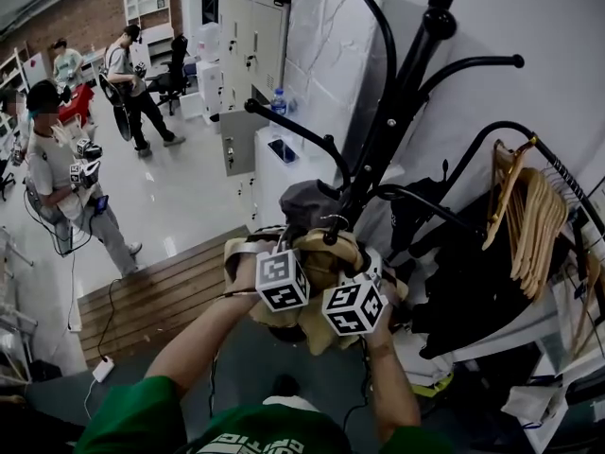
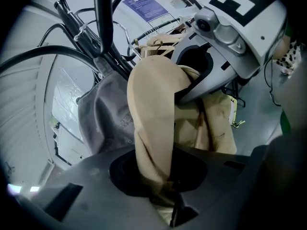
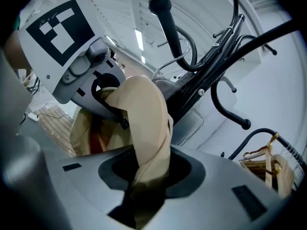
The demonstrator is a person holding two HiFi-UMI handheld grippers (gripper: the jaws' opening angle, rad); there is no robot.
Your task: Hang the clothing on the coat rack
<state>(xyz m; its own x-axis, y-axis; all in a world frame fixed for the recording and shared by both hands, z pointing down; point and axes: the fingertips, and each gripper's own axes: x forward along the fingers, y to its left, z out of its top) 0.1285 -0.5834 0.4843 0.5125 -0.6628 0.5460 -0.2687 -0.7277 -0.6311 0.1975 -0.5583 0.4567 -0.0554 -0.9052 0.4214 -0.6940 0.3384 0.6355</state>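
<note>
A tan garment (image 1: 326, 258) hangs bunched between my two grippers, just below the black coat rack (image 1: 402, 102). My left gripper (image 1: 293, 252) is shut on one fold of it; in the left gripper view the tan cloth (image 2: 153, 114) runs down into that gripper (image 2: 168, 198). My right gripper (image 1: 367, 274) is shut on another fold, and the cloth (image 3: 146, 123) drops into it (image 3: 144, 195). A grey garment (image 1: 307, 201) hangs on a rack arm right behind the tan one. Each gripper sees the other (image 2: 230, 37) (image 3: 72, 51) close by. A knobbed rack hook (image 3: 163, 13) rises above.
Wooden hangers (image 1: 529, 216) hang on a rail at the right, with a black garment (image 1: 473, 287) below them. Persons (image 1: 57, 178) stand at the back left on the pale floor. A wooden platform (image 1: 161, 291) lies under the rack. White cabinets (image 1: 250, 45) stand behind.
</note>
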